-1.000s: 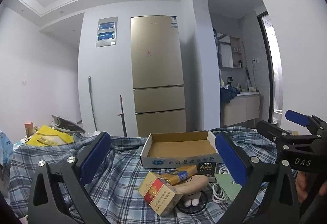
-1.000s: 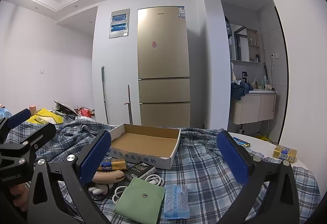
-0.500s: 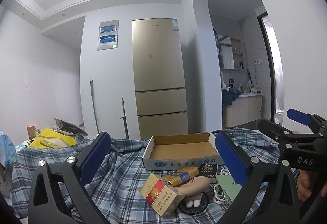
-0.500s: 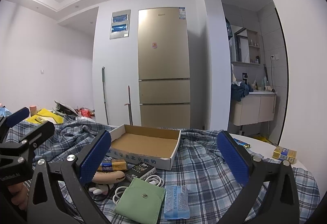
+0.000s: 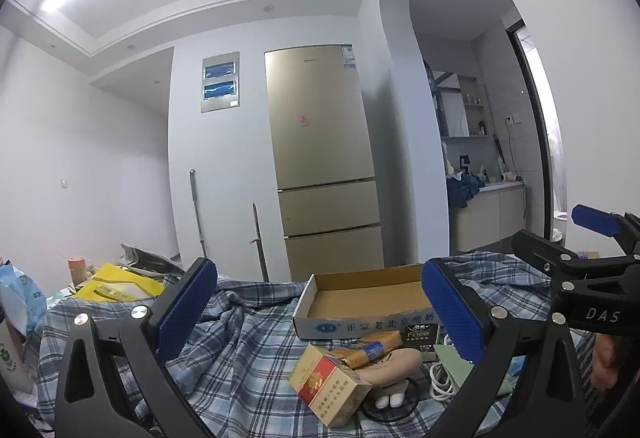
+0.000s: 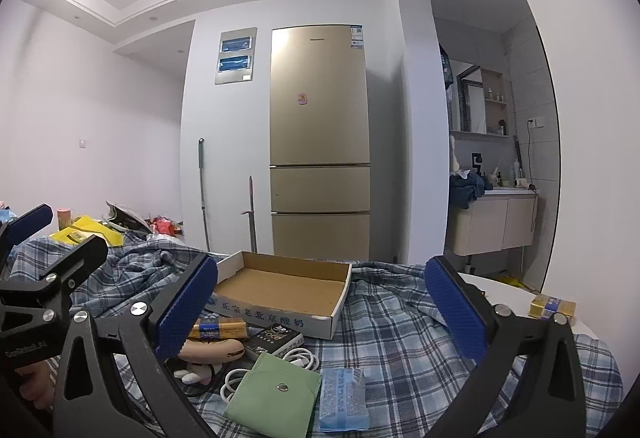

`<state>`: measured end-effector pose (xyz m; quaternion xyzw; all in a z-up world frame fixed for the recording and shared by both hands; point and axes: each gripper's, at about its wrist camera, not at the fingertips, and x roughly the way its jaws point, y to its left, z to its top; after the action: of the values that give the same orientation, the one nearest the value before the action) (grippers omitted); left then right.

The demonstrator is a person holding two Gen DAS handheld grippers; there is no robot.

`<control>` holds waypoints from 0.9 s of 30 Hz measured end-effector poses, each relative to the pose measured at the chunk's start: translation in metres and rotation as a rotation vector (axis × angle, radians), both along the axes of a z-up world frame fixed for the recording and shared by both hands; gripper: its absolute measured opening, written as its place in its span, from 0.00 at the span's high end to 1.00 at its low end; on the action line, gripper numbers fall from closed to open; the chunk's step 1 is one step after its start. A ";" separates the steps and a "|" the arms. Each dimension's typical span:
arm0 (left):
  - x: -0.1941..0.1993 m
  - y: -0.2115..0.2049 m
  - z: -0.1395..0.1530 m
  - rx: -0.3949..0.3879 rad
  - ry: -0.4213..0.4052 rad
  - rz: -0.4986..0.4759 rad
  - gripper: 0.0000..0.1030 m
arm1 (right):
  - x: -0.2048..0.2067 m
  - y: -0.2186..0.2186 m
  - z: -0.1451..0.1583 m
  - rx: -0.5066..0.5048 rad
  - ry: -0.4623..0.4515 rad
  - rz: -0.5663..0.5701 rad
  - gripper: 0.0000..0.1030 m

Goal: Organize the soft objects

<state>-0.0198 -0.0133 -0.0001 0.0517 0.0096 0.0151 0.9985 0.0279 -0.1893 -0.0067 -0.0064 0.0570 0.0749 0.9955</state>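
Left gripper [image 5: 320,312] and right gripper [image 6: 320,312] both spread wide, holding nothing, above the plaid cloth [image 6: 400,322]. Cardboard tray [image 6: 280,288] bears Chinese lettering; green pouch [image 6: 274,400] just beside blue tissue pack [image 6: 344,394]; black box [image 6: 274,339] reads "Face".

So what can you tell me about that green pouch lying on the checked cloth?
The green pouch is a flat, squarish, soft-looking envelope in pale sage green, closed by a flap with one small metal snap at its middle. It lies flat on the blue checked cloth, turned a little askew. A coiled white cable runs under its far edge, and a blue tissue pack lies against its right side. In the left view only a corner shows behind a gripper finger. Nothing holds it.
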 end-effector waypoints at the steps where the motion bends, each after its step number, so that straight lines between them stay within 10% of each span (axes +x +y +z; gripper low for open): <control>1: 0.001 0.000 0.000 0.000 0.003 -0.002 0.00 | 0.000 0.000 0.000 -0.001 0.000 -0.001 0.00; 27: 0.008 0.010 -0.002 -0.055 0.042 -0.061 0.00 | -0.004 0.000 0.003 -0.009 -0.002 0.001 0.00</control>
<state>-0.0116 -0.0031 -0.0019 0.0245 0.0295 -0.0165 0.9991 0.0242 -0.1893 -0.0039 -0.0108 0.0563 0.0751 0.9955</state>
